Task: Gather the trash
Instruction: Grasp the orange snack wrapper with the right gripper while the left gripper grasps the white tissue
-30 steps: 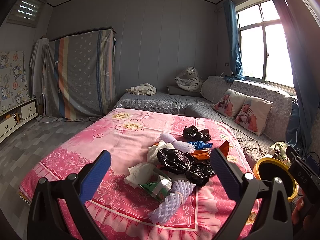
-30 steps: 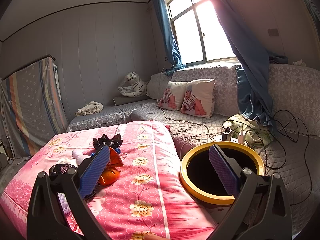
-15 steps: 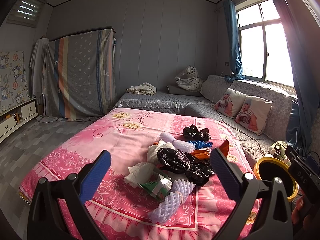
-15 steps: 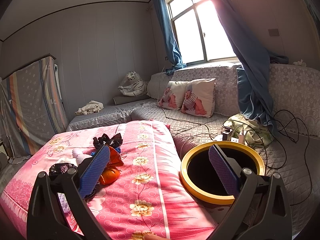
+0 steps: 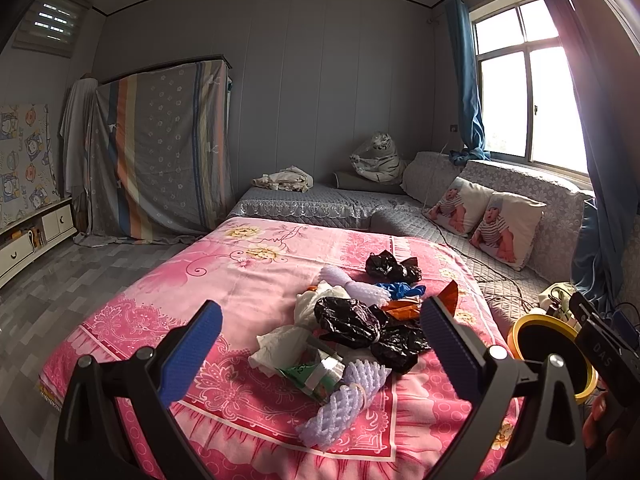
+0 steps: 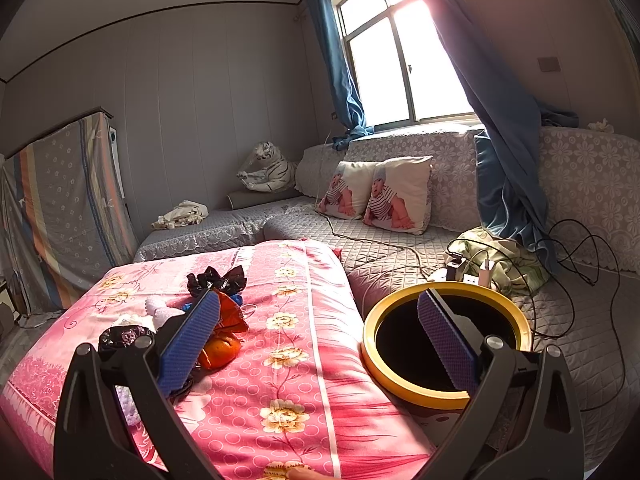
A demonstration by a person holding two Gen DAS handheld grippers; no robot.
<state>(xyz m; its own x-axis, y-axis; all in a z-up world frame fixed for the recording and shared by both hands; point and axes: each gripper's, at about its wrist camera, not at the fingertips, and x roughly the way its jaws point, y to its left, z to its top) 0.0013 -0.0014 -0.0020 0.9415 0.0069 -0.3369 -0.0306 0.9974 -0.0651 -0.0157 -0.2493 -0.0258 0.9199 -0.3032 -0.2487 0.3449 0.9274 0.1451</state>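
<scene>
Trash pile [image 5: 352,332]: black bags, white paper, purple foam nets and an orange wrapper [image 6: 228,314], heaped mid-bed on the pink floral blanket [image 5: 224,276]. Left tongs [image 5: 320,344]: spread wide, empty, above the heap. Right tongs [image 6: 320,340]: spread wide, empty, straddling the blanket's edge and the yellow-rimmed bin [image 6: 404,384] standing just beside the bed.

A bed with a pink floral cover [image 5: 248,280] fills the room's middle. Behind it sits a grey sofa [image 5: 304,204] holding a toy tiger [image 5: 378,158]. To the bed's right, two baby-print pillows [image 6: 376,194] lean under a window [image 6: 400,68] with blue curtains [image 6: 340,68].
</scene>
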